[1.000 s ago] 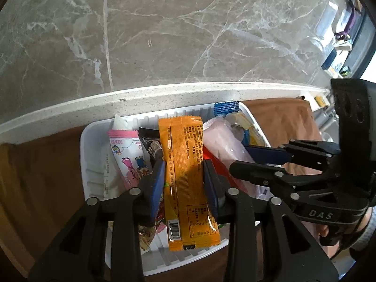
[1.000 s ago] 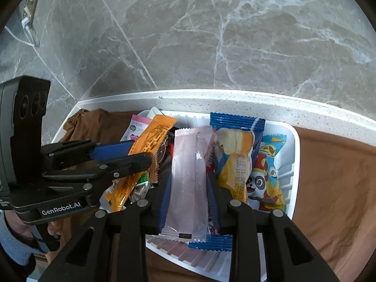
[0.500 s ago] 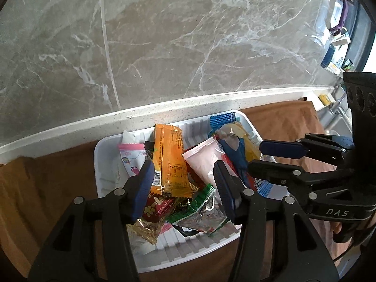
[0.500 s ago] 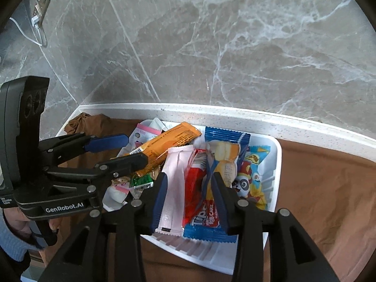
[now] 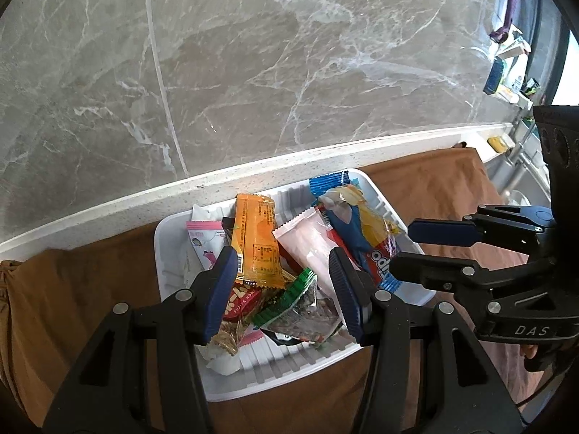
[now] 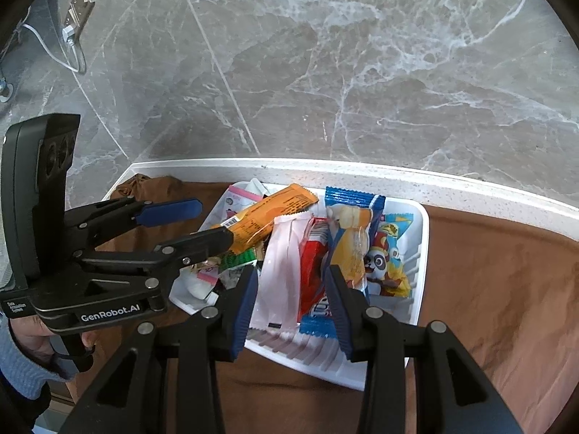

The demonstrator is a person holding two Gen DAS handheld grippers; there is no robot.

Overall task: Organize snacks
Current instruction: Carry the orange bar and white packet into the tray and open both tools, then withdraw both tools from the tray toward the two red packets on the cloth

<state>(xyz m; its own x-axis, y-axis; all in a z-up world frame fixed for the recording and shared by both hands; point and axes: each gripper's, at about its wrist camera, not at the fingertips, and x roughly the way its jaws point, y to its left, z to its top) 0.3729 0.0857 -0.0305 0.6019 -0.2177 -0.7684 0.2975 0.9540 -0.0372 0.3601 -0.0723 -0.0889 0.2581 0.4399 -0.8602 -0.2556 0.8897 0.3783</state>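
**Both packets let go, both grippers lifting clear**

The left gripper (image 5: 284,289) has its jaws parted and empty; a second ago they pinched the orange packet (image 5: 257,240), which now lies loose on the heap. The right gripper (image 6: 291,305) likewise stands part open with nothing gripped, the pink packet (image 6: 284,267) dropped below it. Both have drawn up and back from the white tray (image 6: 416,300), which sits on the brown cloth (image 6: 499,289) over the bench. I'd say these two are delivered. Both packets lie lengthwise, pointing from the near rim toward the marble wall (image 5: 253,72), the orange one slightly askew.
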